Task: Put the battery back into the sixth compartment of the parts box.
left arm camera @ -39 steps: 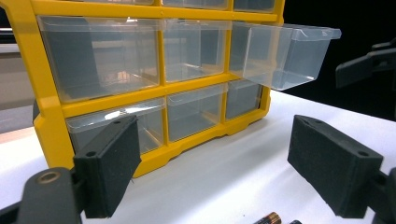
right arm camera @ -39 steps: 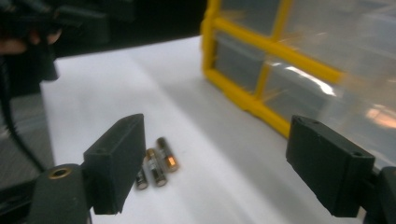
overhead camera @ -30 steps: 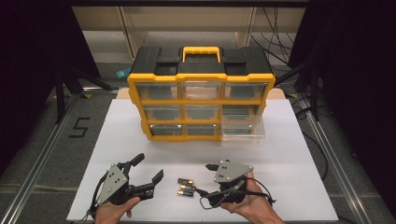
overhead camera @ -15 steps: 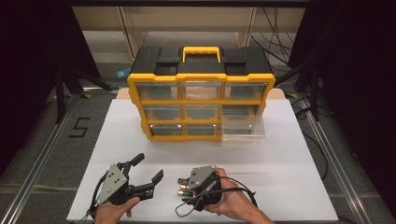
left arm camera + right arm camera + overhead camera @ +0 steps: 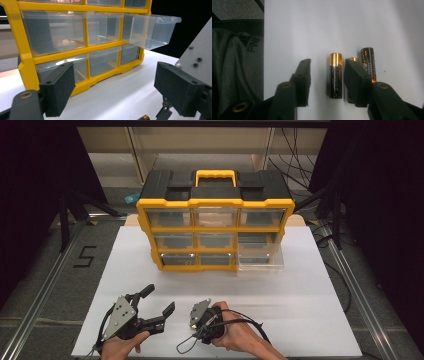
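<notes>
On the white table top [image 5: 310, 320], near the person's edge, three batteries lie side by side. The right gripper [image 5: 327, 75] points down at them; the right gripper view shows its two black jaws straddling the nearest battery [image 5: 335, 75], one jaw on each side. The jaws have just been closing, yet a gap remains between each pad and the battery, so nothing is clamped. A second battery [image 5: 353, 60] lies just behind the right-hand jaw and is mostly hidden by it. A third battery [image 5: 368, 63] lies beside that one, on the far side from the first. All three lie flat and roughly parallel, gold ends pointing away from the camera.

The high view shows the right gripper [image 5: 202, 317] held in the right hand [image 5: 240, 335], tipped over the spot where the batteries lie. The left gripper [image 5: 160, 302] rests just beside it in the left hand [image 5: 117, 347], jaws spread wide with nothing between them.

Further back on the table stands a yellow and black drawer cabinet [image 5: 215, 220] with clear drawers. Its lower right drawer [image 5: 260, 260] is pulled out; the left gripper view shows this drawer [image 5: 152, 31] empty.
</notes>
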`<action>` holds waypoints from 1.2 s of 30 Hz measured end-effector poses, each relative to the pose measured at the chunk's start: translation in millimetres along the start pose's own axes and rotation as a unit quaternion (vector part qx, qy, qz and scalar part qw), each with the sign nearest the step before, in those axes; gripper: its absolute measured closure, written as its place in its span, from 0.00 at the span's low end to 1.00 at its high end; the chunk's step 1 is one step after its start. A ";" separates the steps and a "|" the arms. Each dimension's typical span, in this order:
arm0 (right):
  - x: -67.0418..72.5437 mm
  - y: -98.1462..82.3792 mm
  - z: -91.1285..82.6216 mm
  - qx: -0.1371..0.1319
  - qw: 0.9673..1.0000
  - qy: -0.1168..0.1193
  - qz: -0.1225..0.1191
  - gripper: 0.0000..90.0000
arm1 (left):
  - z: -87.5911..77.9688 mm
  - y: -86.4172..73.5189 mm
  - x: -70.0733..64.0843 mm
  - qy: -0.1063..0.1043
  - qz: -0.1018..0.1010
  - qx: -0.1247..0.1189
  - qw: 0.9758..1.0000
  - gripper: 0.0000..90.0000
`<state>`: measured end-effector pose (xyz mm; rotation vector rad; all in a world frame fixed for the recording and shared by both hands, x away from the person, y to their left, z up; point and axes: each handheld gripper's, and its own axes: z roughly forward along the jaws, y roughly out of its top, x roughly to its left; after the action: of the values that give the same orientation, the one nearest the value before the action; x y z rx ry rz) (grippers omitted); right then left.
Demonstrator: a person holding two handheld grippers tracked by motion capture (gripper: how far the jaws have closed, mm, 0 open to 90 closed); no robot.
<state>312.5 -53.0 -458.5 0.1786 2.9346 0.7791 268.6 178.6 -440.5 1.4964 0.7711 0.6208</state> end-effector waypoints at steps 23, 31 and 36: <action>-0.4 2.8 5.9 0.035 0.999 0.002 0.008 0.85 | -0.2 0.3 0.2 0.000 -0.001 -0.001 1.000 0.18; -9.1 4.7 -21.7 0.012 1.000 -0.013 0.010 0.85 | -0.3 0.4 0.1 0.000 0.000 -0.001 1.000 0.18; -16.4 4.4 -39.3 -0.008 0.999 -0.032 0.014 0.85 | -0.2 0.4 0.1 0.000 -0.001 -0.001 1.000 0.18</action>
<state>324.1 -70.7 -421.3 0.2399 2.8714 0.7845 268.6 178.8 -440.1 1.4948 0.7716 0.6205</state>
